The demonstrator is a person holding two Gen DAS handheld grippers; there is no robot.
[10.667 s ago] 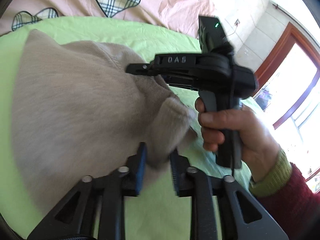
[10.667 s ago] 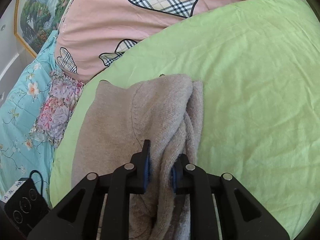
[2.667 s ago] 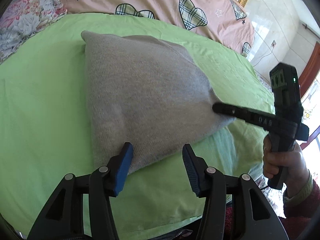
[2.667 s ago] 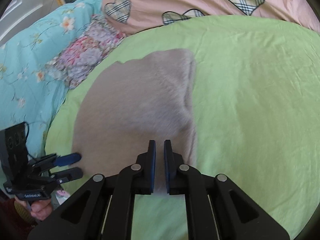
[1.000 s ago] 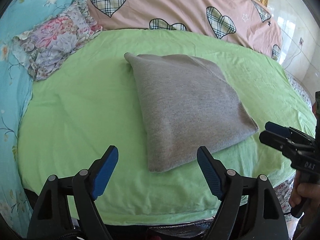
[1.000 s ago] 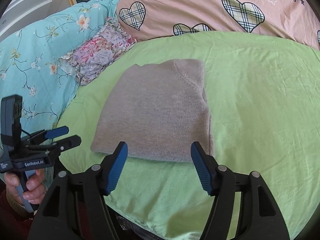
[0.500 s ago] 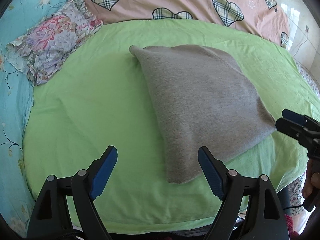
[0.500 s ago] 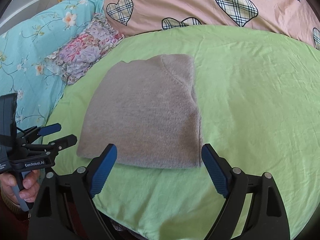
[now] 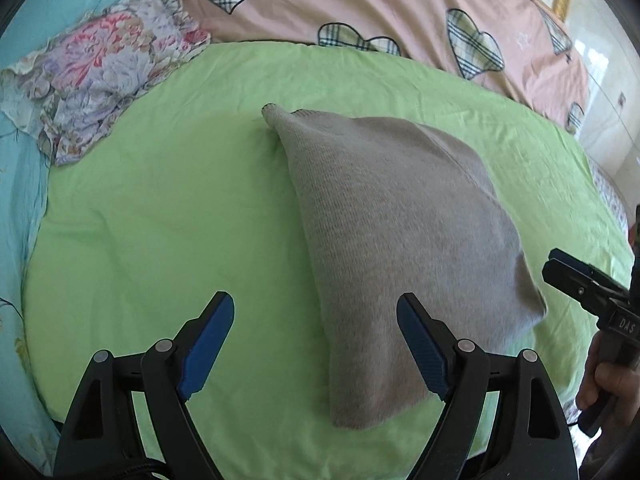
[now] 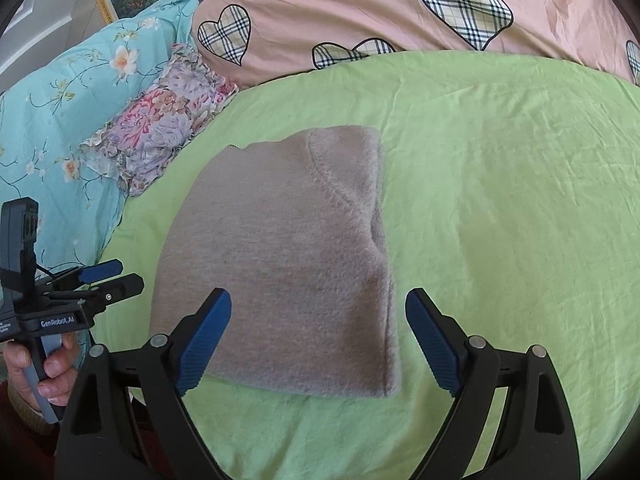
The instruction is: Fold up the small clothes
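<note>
A grey-beige knitted garment (image 9: 400,220) lies folded into a flat square on the green sheet (image 9: 160,208). My left gripper (image 9: 314,308) hovers open above the garment's near left corner, its blue pads clear of the cloth. In the right wrist view the same garment (image 10: 280,240) lies flat, and my right gripper (image 10: 318,300) stands wide open over its near edge, touching nothing. The left gripper (image 10: 108,274) shows at that view's left edge, held in a hand. The right gripper (image 9: 560,268) shows at the left wrist view's right edge, beside the garment's right corner.
A pink quilt with plaid hearts (image 10: 400,4) lies along the far side of the bed. A floral pillow (image 10: 160,120) and a turquoise flowered cover (image 10: 60,92) sit at the far left. The green sheet (image 10: 500,200) stretches bare to the right of the garment.
Both grippers have drawn back from the folded garment, which lies still. The right gripper's jaws have spread wider. The left view has slid leftward, so the garment sits further right.
</note>
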